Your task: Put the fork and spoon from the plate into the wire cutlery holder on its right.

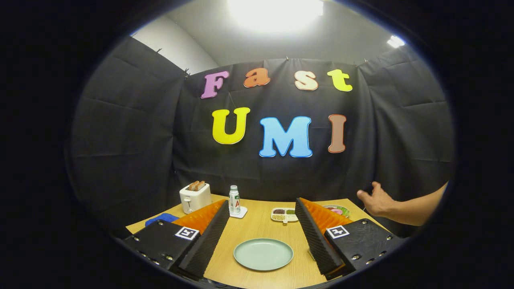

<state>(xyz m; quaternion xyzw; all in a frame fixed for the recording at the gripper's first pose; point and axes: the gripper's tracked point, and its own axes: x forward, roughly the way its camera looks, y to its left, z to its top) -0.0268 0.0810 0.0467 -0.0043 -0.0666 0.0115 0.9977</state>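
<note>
The gripper [263, 237] is held above the near edge of the wooden table [257, 224], its fingers spread wide apart with nothing between them. The pale green plate [263, 254] lies between the fingers, just ahead of them, and its visible surface looks bare: no fork or spoon can be made out on it, and a wire cutlery holder cannot be picked out to its right, where the right finger covers the table.

The chief risk is judged to be a blind approach: if the cutlery or the holder sits behind the right finger, a descent could knock it or push the plate. A person's hand [375, 202] is held over the far right of the table, near a dish of food [337, 210], and could be struck by a sweep to the right.

Farther off, a white toaster [194, 196] stands at the far left, a small bottle [234, 200] on a coaster beside it, a divided tray [284, 214] near the middle, and a blue cloth [162, 218] at the left edge. None of these lies close to the plate.
</note>
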